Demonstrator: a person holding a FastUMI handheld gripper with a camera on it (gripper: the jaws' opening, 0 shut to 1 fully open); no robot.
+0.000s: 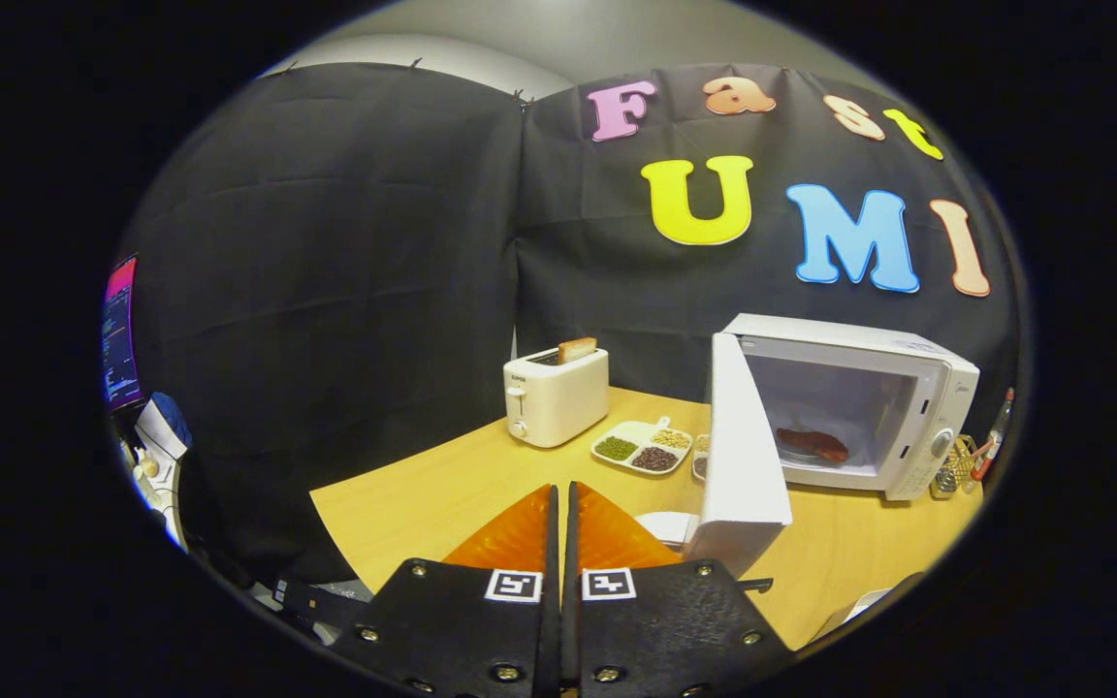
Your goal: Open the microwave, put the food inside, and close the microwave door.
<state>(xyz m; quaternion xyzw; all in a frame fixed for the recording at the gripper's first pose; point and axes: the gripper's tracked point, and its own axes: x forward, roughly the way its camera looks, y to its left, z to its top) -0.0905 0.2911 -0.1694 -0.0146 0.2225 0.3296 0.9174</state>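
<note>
Two fingers of the hand-held gripper (561, 504) lie pressed together with only a thin seam between them, and nothing is held in them. They point across a wooden bench (423, 494) toward the booth's black cloth wall.

Beyond the fingers and to their right stands a white microwave (893, 373) with its door (741, 456) swung wide open toward the fingers. The door's edge comes close to the right finger but does not touch it. Inside the microwave's open cavity lies the food (813, 443), a reddish-brown piece resting on the cavity floor.

Straight ahead of the fingers, further back on the bench, sits a white toaster (555, 397) with a slice of toast (577, 349) standing up out of its slot. Between the toaster and the microwave door lies a white divided tray (643, 447) holding green, dark and pale beans in separate sections.

Just beside the microwave's far right side stands a small wire basket (953, 465). Off to the left of the bench, a lit screen (119, 334) glows.
</note>
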